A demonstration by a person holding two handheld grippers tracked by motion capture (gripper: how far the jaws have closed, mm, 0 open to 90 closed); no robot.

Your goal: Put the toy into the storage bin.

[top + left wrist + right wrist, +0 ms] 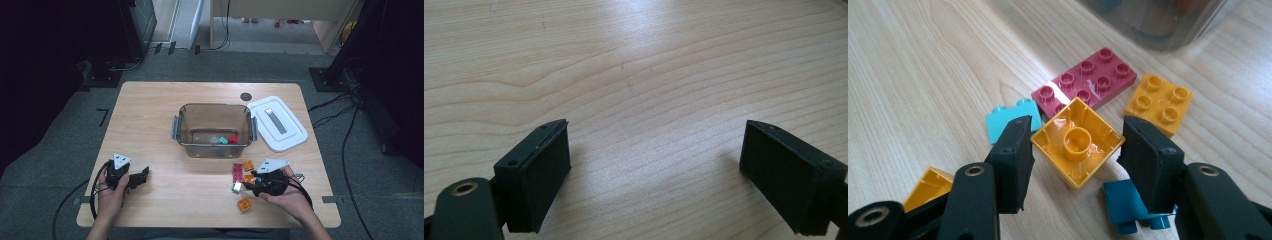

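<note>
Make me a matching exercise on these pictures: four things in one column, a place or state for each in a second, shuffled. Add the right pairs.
Things
1. white lid
2. yellow brick
3. red brick
4. left gripper

Places or states
A. inside the clear container
B. underside up, between the right gripper's jaws
C. flat on the table, right of the container
D. jaws wide open over bare wood

Pairs: 1-C, 2-B, 3-A, 4-D

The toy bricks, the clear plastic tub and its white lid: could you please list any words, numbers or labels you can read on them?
None can be read. The orange square brick lying underside up, the dark red flat plate, the clear plastic tub and the white lid bear no legible text; the lid's grey strip is too small to tell.
</note>
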